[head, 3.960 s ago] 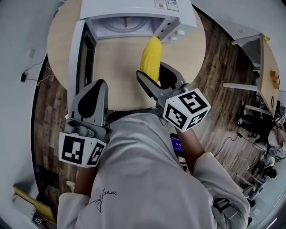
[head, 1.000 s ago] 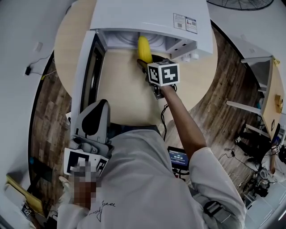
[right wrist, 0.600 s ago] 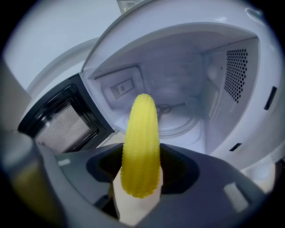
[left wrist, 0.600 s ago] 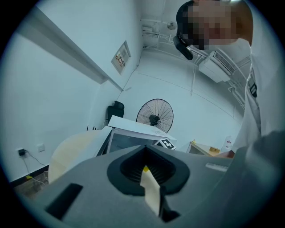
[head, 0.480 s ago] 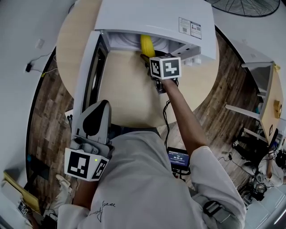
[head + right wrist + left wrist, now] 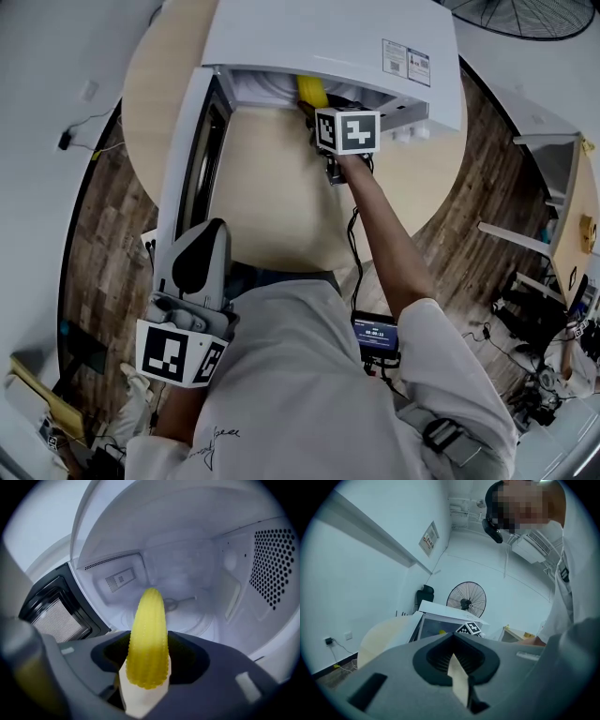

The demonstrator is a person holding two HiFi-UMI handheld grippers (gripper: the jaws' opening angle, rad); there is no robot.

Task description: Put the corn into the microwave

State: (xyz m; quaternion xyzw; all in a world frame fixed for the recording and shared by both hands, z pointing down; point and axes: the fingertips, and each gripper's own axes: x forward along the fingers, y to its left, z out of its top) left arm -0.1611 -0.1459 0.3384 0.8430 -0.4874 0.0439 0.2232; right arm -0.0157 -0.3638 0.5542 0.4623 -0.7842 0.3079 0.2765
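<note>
Yellow corn cob (image 6: 149, 639) is poking into the white microwave (image 6: 328, 37), right gripper (image 6: 148, 665) fingers clamped on it. Not released yet; left gripper (image 6: 454, 663) fingers together.

The corn (image 6: 149, 634) looks like plastic: yellow, bumpy with small kernels, a little shiny. The fingers (image 6: 225, 677) of my right gripper (image 6: 148, 665) are matt grey plastic, with a smooth cream pad (image 6: 140, 700). The microwave (image 6: 319, 37) has a glossy white shell and a smooth white inside, with one perforated wall. The worktop (image 6: 272, 197) is pale wood, smooth and matt — the floor (image 6: 94, 234) is darker, grainy wood. My shirt (image 6: 300, 375) is light cloth.
</note>
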